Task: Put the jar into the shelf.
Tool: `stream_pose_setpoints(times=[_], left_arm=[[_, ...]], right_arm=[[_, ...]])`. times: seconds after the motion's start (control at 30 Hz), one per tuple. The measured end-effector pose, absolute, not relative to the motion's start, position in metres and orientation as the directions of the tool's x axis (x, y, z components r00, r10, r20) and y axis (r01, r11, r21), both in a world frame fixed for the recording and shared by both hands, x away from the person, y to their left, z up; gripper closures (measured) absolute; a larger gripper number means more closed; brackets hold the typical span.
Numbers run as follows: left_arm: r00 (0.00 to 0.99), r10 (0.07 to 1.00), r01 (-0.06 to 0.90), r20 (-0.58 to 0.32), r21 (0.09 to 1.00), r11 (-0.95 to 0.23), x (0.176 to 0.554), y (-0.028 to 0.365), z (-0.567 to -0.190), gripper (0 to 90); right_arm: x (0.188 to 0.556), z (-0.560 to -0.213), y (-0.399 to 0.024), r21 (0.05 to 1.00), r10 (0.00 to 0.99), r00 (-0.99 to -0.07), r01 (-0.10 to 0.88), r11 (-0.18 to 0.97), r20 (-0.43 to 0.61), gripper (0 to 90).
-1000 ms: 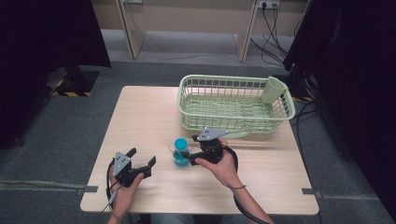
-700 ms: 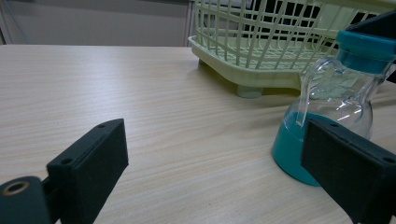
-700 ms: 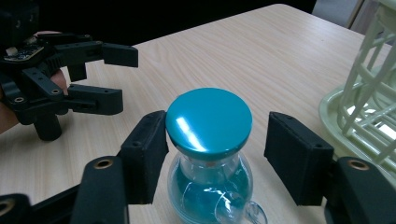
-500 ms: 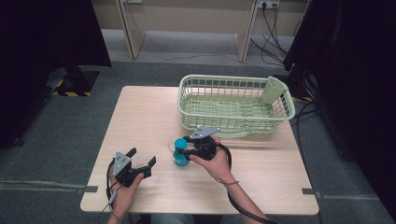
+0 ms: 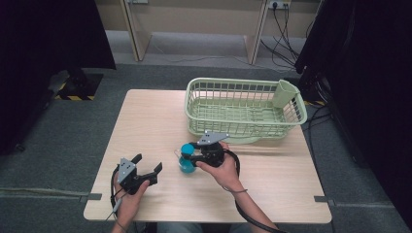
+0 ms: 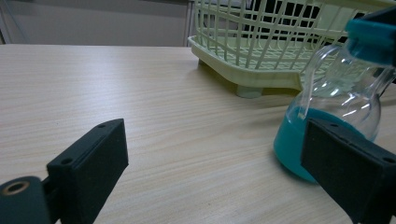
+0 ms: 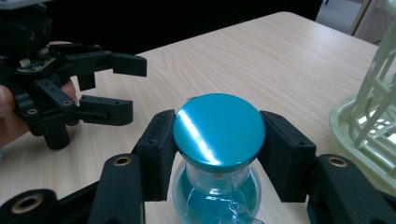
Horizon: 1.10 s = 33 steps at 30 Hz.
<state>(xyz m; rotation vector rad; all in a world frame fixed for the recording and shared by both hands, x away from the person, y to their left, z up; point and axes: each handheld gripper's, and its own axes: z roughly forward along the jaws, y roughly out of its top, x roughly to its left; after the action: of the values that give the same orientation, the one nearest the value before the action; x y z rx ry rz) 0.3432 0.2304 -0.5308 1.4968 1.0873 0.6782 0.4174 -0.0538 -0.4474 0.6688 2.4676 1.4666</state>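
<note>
1. Nearest the person, at the front left of the wooden table (image 5: 160, 116), the left gripper (image 5: 145, 171) rests in the person's left hand just above the tabletop. Its two black jaws stand wide apart with nothing between them.

2. In the left gripper view, bare wood lies between those open jaws, and the jug stands ahead and to the right, partly behind the right jaw.

3. Just beyond and to the right, near the middle of the table, stands a small clear glass jug (image 5: 186, 162) holding teal liquid, capped with a round teal lid (image 7: 218, 129). It sits upright on the tabletop.

4. The right gripper (image 5: 190, 157), held in the person's right hand, has just closed its jaws. In the right gripper view its two black pads press against opposite sides of the teal lid, clamping it.

5. In that same view the left gripper (image 7: 122, 84) shows farther off, open, beyond the jug.

6. Farther back, on the right half of the table, sits a pale green plastic basket (image 5: 199, 104), just behind the jug and apart from it.

7. A pale green cup (image 5: 284, 93) hangs at the basket's far right corner.
</note>
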Motion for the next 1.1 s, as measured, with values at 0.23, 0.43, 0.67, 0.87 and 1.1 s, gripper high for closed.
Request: stream_pose_setpoints(times=[0.23, 0.43, 0.67, 0.87, 1.1], left_arm=[[0.412, 0.900, 0.265, -0.142, 0.964, 0.031, 0.343, 0.230, -0.531, 6.9], [0.412, 0.900, 0.266, -0.142, 0.963, 0.030, 0.343, 0.230, -0.531, 6.8], [0.412, 0.900, 0.266, -0.140, 0.964, 0.029, 0.343, 0.230, -0.531, 6.9], [0.412, 0.901, 0.266, -0.140, 0.963, 0.027, 0.343, 0.230, -0.531, 6.9], [0.412, 0.901, 0.267, -0.139, 0.963, 0.027, 0.343, 0.230, -0.531, 6.9]], right_arm=[[0.412, -0.432, -0.064, 0.882, 0.485, -0.873, 0.264, 0.392, 0.046, 48.4], [0.409, -0.423, -0.069, 0.888, 0.498, -0.866, 0.258, 0.380, 0.038, 48.5], [0.408, -0.414, -0.078, 0.897, 0.513, -0.858, 0.249, 0.365, 0.029, 48.4], [0.409, -0.406, -0.086, 0.906, 0.525, -0.851, 0.244, 0.346, 0.029, 48.4], [0.408, -0.393, -0.097, 0.918, 0.543, -0.839, 0.231, 0.323, 0.020, 48.4]])
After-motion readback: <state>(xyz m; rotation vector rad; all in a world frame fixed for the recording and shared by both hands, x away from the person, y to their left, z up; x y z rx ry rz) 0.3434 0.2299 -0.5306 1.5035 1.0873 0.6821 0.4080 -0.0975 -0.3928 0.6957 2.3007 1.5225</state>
